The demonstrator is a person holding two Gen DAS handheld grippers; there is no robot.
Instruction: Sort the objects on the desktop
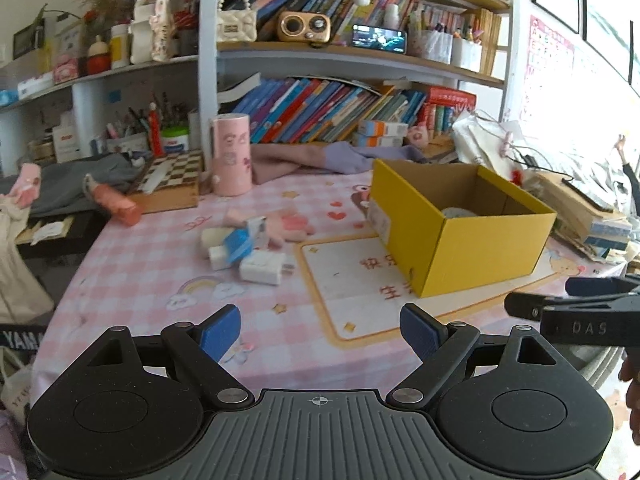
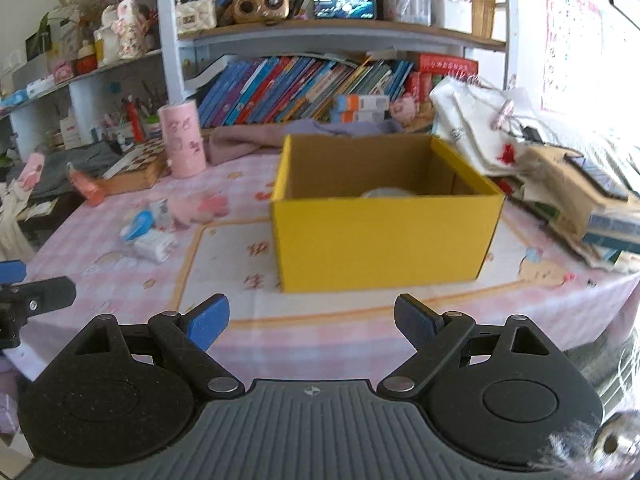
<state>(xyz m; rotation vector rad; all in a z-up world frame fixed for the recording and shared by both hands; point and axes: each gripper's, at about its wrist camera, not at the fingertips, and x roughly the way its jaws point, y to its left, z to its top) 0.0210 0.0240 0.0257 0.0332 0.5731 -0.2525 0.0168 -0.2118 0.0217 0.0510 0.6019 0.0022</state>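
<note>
an open box (image 2: 384, 236) stands on the table (image 2: 320, 336), right of a small heap of desktop objects: a charger block (image 1: 262, 266), a tape dispenser (image 1: 238, 244) and a soft toy (image 1: 290, 226) lying close together. a round object (image 2: 386, 192) lies inside the box. behind the heap stands an upright cylinder (image 1: 231, 155), with a chessboard (image 1: 172, 178) to its left. bookshelves (image 2: 304, 88) rise behind the table.

Small clutter (image 1: 250, 250) beside open yellow box (image 1: 460, 232)
</note>
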